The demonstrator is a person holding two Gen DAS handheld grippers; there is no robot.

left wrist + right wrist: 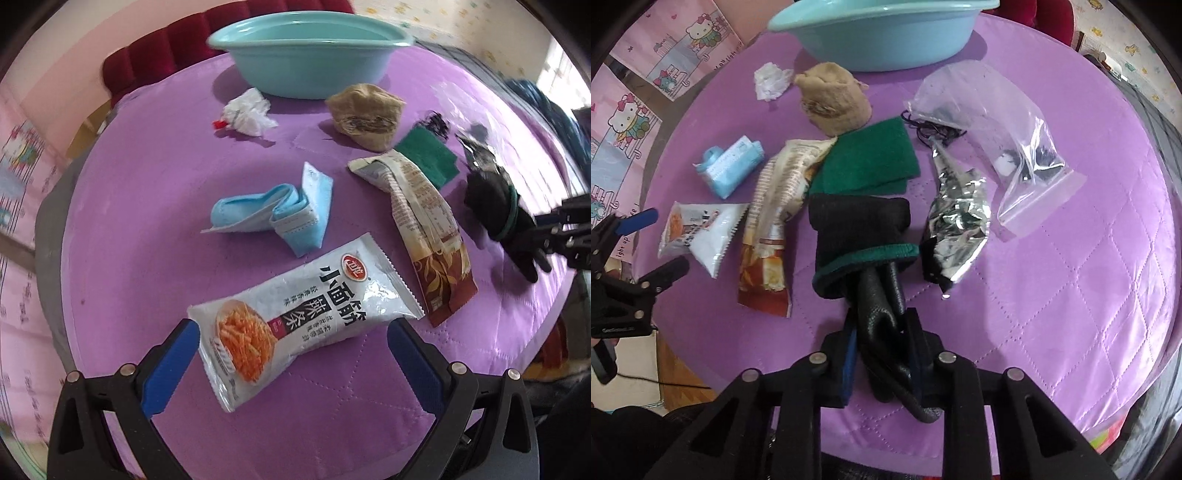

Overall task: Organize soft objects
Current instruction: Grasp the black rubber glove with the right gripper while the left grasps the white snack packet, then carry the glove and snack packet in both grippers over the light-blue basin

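Observation:
A teal basin (306,55) stands at the far side of the purple quilted table (147,184). My left gripper (293,354) is open, its blue-padded jaws on either side of a white snack packet (295,314) without touching it. My right gripper (882,350) is shut on a black glove (864,236) with a green cuff; it also shows in the left wrist view (495,203). Nearby lie a blue face mask (280,210), a brown snack wrapper (424,221), a green cloth (871,158), a tan sock (834,99) and crumpled white tissue (247,110).
A silver foil wrapper (956,214), a clear zip bag (1004,140) and a black string tangle (934,129) lie right of the glove. Red padded seating (166,51) is behind the basin. Hello Kitty floor mats (657,59) show beyond the table's left edge.

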